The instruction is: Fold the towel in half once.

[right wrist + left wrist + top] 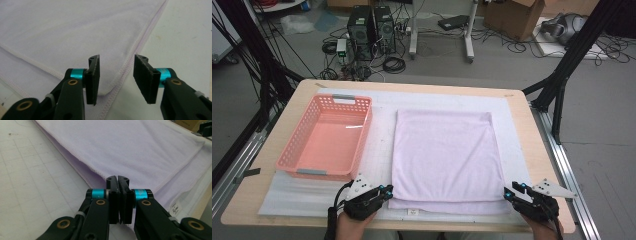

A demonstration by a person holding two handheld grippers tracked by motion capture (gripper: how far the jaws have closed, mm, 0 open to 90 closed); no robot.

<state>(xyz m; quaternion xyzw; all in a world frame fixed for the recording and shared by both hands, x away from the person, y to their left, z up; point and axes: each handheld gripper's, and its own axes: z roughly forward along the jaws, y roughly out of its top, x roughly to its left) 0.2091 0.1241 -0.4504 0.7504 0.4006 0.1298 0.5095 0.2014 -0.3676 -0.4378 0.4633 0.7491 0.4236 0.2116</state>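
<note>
Pale lilac towel (444, 157), folded flat on the table beside the basket

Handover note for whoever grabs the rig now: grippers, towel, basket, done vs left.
Left gripper: jaws shut at the near left corner of the lilac towel; whether cloth is pinched between the pads cannot be told.
Right gripper: jaws apart, straddling the near right corner, pads not pressing on it.
Towel: folded flat on the white mat, mid-table.
Pink basket: on the mat left of the towel, nothing in it.
Done: both grippers set at the near corners.
Left: probably close the right gripper, lift both corners, fold again; the basket may be where the towel goes.
</note>
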